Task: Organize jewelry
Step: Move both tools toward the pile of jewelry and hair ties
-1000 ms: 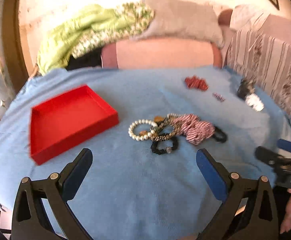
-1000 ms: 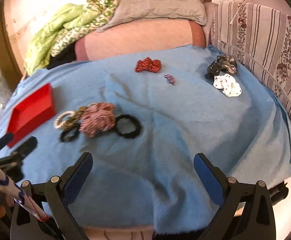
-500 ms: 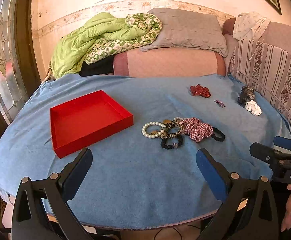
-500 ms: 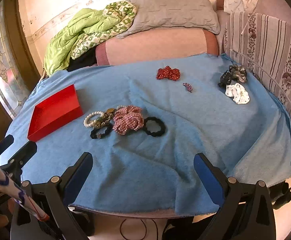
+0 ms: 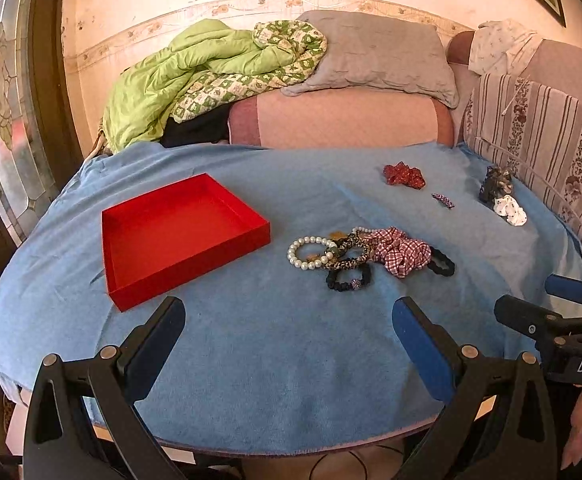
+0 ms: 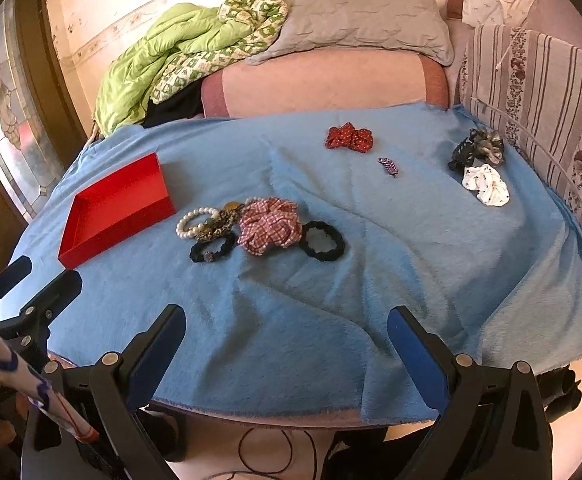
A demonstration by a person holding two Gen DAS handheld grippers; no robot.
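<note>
An empty red tray (image 5: 179, 236) (image 6: 119, 204) sits on the left of the blue-covered table (image 5: 275, 352). Right of it lies a pile: a white pearl bracelet (image 5: 307, 252) (image 6: 195, 222), a leopard-print band (image 5: 347, 252), a black beaded band (image 5: 349, 278) (image 6: 213, 250), a red checked scrunchie (image 5: 399, 250) (image 6: 271, 226) and a black scrunchie (image 5: 441, 262) (image 6: 323, 240). My left gripper (image 5: 289, 334) is open and empty near the table's front edge, well short of the pile. My right gripper (image 6: 285, 338) is open and empty, also at the front edge.
A red dotted scrunchie (image 6: 349, 138), a small purple clip (image 6: 388, 166), a dark scrunchie (image 6: 479, 148) and a white dotted scrunchie (image 6: 485, 184) lie at the back right. A sofa with pillows (image 5: 371, 56) and a green quilt (image 5: 195, 76) stands behind the table.
Both grippers have pulled back and up from the table, so the tray and the pile look farther off. Both stay open. Nothing on the table has moved.
</note>
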